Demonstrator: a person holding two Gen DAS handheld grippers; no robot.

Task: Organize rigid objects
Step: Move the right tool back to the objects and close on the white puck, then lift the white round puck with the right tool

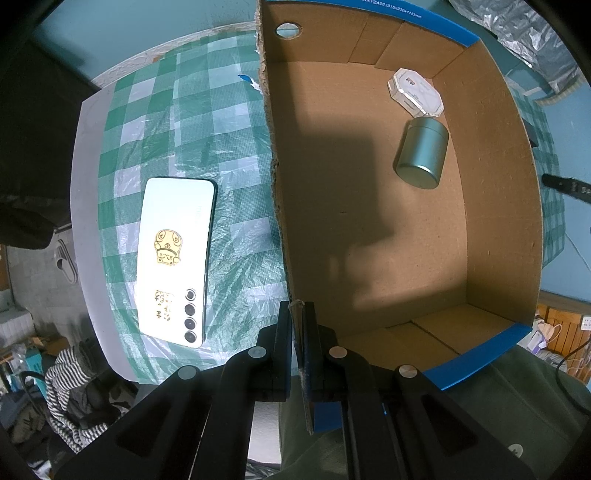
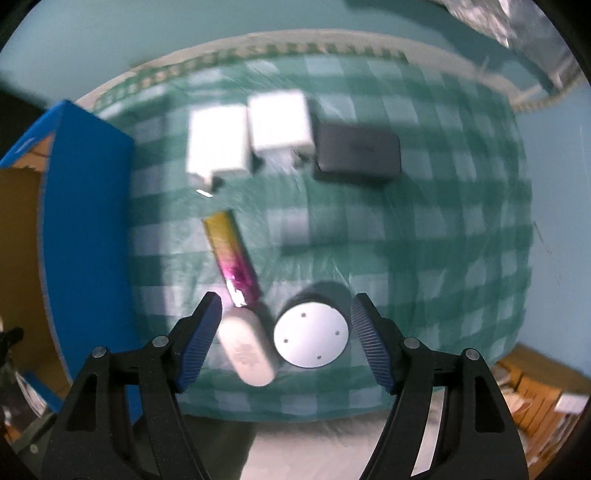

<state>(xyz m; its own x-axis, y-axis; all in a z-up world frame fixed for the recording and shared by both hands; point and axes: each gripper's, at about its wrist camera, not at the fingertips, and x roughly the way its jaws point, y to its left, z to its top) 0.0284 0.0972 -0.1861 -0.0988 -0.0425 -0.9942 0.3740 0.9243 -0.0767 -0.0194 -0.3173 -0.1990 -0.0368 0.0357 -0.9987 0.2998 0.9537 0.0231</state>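
My left gripper (image 1: 298,314) is shut on the near left wall of an open cardboard box (image 1: 280,206) with blue outer sides. Inside the box lie a green metal tin (image 1: 423,151) on its side and a white octagonal case (image 1: 415,92). A white phone (image 1: 173,258) lies face down left of the box. My right gripper (image 2: 286,306) is open above a round white-topped tin (image 2: 312,338) and a white oval case (image 2: 247,350). A yellow-to-pink stick (image 2: 231,251), two white blocks (image 2: 218,142) (image 2: 280,122) and a dark grey case (image 2: 358,153) lie farther off. The box's blue side (image 2: 88,229) stands at the left.
Everything rests on a green-and-white checked tablecloth (image 1: 192,122) over a round table. Crinkled silver foil (image 1: 524,33) lies at the far right. Striped cloth and clutter (image 1: 70,380) are below the table's left edge. The right wrist view is motion-blurred.
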